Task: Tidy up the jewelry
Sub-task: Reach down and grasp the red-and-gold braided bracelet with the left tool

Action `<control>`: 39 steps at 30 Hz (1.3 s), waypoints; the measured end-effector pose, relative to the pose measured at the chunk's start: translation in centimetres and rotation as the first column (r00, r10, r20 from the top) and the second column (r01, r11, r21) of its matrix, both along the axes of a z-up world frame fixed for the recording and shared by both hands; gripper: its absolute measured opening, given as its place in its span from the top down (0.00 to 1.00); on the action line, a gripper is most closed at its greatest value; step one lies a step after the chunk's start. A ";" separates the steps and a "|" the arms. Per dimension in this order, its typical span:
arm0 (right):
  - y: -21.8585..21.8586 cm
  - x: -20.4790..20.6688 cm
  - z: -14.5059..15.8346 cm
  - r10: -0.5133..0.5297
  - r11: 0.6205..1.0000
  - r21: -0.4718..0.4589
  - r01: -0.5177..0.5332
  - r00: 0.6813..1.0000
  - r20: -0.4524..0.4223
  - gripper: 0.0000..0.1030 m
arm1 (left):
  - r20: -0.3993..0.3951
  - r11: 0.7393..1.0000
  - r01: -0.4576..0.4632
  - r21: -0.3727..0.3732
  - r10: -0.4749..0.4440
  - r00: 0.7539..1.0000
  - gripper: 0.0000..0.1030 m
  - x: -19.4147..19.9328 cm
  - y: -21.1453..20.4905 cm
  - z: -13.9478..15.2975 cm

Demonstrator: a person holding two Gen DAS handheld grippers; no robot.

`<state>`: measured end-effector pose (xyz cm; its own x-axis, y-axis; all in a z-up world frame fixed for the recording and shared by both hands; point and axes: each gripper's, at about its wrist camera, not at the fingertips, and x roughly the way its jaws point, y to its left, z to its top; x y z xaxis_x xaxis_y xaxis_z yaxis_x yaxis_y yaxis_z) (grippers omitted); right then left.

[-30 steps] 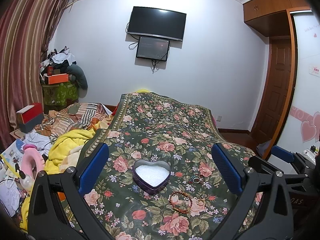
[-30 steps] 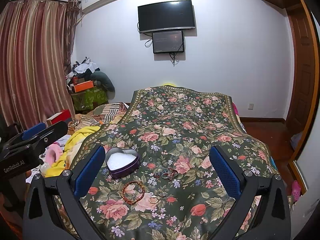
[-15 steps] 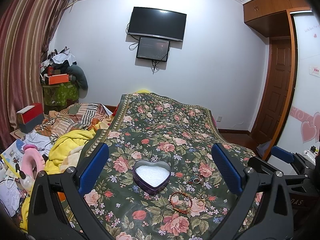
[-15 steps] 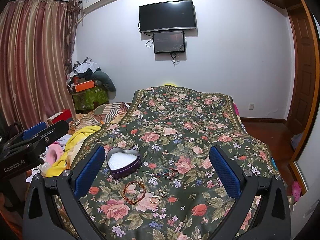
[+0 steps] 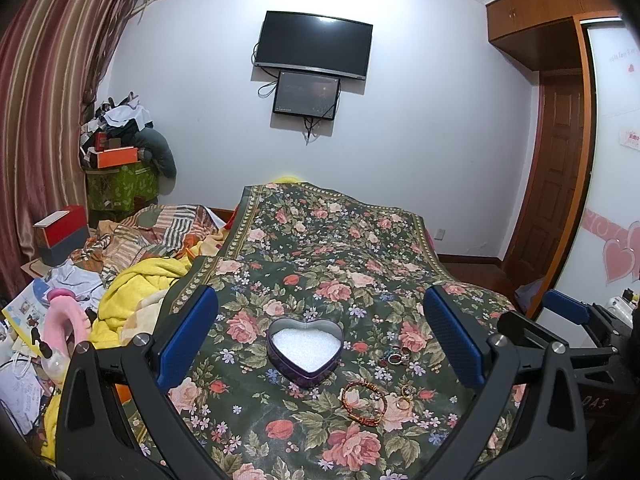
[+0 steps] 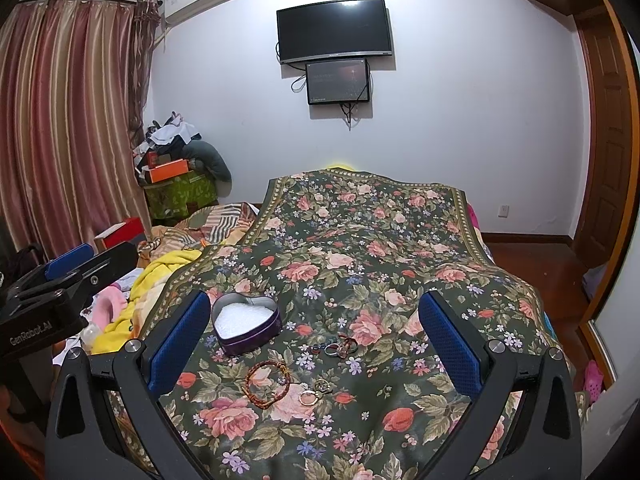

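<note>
Purple heart tin (image 5: 305, 354) between spread tongs (image 5: 320, 344)

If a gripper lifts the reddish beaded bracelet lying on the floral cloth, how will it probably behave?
The beaded bracelet is a thin loop lying flat in an uneven oval, so it probably sags rather than keeps its shape. Its beads look small, so it is likely light. Lying flat on the soft floral cloth, it may be hard to pinch without catching fabric.

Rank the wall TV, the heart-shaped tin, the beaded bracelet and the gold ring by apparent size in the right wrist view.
1. Wall TV, though it is farthest away.
2. Heart-shaped tin.
3. Beaded bracelet, somewhat smaller than the tin despite lying nearer the camera.
4. Gold ring, clearly smallest.
</note>
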<state>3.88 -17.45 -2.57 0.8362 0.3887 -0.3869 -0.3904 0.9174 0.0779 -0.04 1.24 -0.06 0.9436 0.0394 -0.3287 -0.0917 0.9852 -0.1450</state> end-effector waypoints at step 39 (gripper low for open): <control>-2.4 5.6 -9.5 0.086 0.993 -0.046 -0.112 0.920 -0.382 0.20 | -0.543 0.954 0.257 -0.155 -0.300 0.784 0.65 10.6 -1.6 -15.2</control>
